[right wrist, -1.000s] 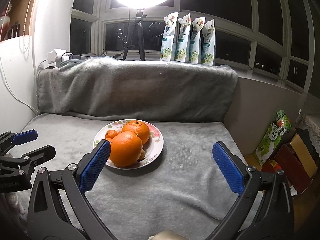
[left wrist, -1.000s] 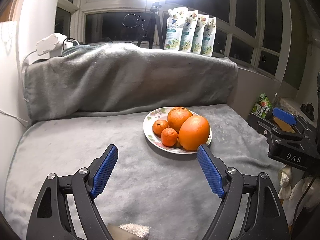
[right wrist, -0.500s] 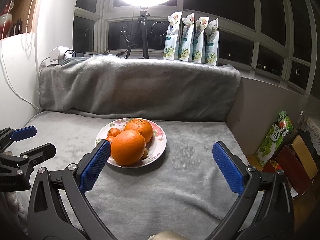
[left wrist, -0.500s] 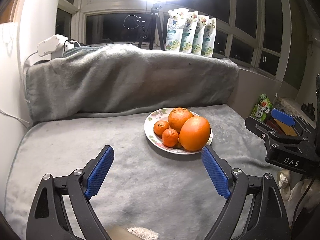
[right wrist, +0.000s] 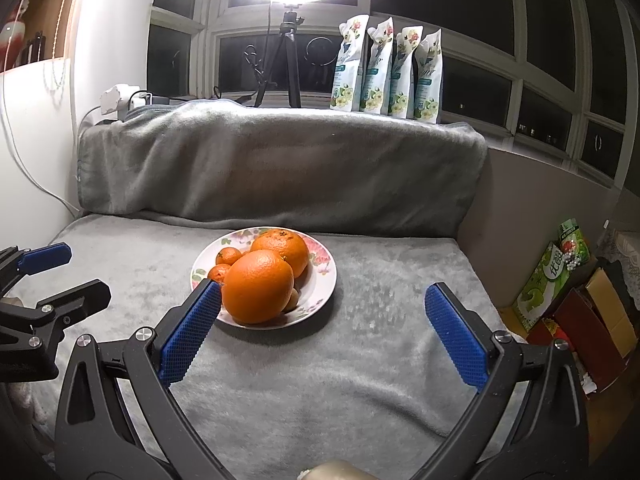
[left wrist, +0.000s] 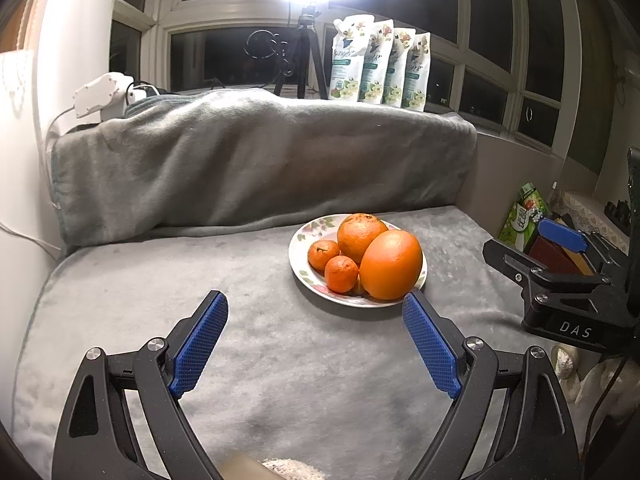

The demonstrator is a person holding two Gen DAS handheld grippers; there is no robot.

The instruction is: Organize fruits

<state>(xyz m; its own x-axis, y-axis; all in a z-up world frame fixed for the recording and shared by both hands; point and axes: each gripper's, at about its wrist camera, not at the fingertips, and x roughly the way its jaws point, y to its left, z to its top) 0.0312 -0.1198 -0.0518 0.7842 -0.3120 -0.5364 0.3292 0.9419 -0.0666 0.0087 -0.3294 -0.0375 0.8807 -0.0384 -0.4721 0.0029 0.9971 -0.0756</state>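
Observation:
A flowered white plate (left wrist: 316,227) (right wrist: 322,266) sits on the grey blanket and holds a large orange (left wrist: 392,266) (right wrist: 258,286) and a second orange (left wrist: 360,236) (right wrist: 282,250) behind it. Two small mandarins (left wrist: 322,254) (right wrist: 229,257) lie on the plate's left side, and a small brownish fruit (right wrist: 294,300) is tucked under the large orange. My left gripper (left wrist: 316,302) hovers open just short of the plate, nothing between its blue pads. My right gripper (right wrist: 323,290) is also open and empty, its left pad near the plate's front edge.
The blanket (left wrist: 240,320) runs up over a raised back ledge (right wrist: 280,160). Several pouches (right wrist: 388,72) and a ring-light tripod (right wrist: 290,60) stand on the sill. A power strip (left wrist: 100,94) sits at the back left. Cartons and boxes (right wrist: 560,276) stand beyond the right edge.
The left gripper's jaws have spread a little wider than a second ago. The right gripper and the fruit on the plate have stayed as they were.

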